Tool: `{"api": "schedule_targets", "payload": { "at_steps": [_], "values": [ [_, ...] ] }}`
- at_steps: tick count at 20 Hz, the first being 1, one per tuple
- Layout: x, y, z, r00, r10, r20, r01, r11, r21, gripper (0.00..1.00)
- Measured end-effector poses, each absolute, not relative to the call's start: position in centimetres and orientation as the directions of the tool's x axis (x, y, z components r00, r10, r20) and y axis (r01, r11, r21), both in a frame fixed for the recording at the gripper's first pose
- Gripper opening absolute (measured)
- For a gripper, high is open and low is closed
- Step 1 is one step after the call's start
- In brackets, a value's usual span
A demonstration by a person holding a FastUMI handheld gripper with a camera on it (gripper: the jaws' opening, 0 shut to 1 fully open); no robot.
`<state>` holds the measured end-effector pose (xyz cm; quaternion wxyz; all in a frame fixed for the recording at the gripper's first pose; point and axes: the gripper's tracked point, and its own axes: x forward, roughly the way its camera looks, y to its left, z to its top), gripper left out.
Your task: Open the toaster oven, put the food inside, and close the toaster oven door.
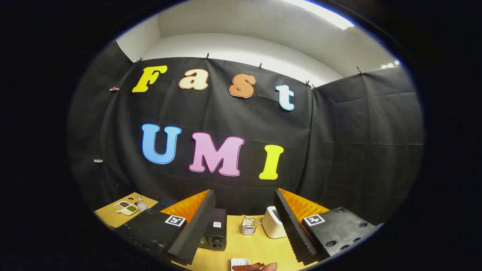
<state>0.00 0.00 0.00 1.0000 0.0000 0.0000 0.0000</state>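
My gripper is open, with nothing between its fingers, and it hangs well above the wooden table. A black toaster oven stands on the table beyond the fingers, partly hidden by the left finger; I cannot make out how its door stands. Close below me lies a small white plate with a brown piece of food on it. A person's hand touches the food's right end.
A small wire holder and a white appliance stand to the right of the oven. On the table's far left are a white divided dish of seeds and a small clear container. Black cloth walls close off the back.
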Motion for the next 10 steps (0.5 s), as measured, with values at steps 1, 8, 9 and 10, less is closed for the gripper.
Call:
{"api": "schedule_targets", "payload": {
  "at_steps": [1, 8, 9, 10],
  "values": [
    [-0.12, 0.15, 0.02, 1.0, 0.001, 0.001, -0.001, 1.0, 0.004, 0.97],
    [-0.39, 0.41, -0.23, 1.0, -0.006, 0.003, 0.006, 1.0, 0.019, 0.97],
    [-0.37, 0.34, -0.24, 1.0, -0.008, 0.001, 0.007, 1.0, 0.019, 0.97],
    [-0.37, 0.33, -0.39, 1.0, -0.009, 0.0, 0.009, 1.0, 0.02, 0.97]
  ]
}}
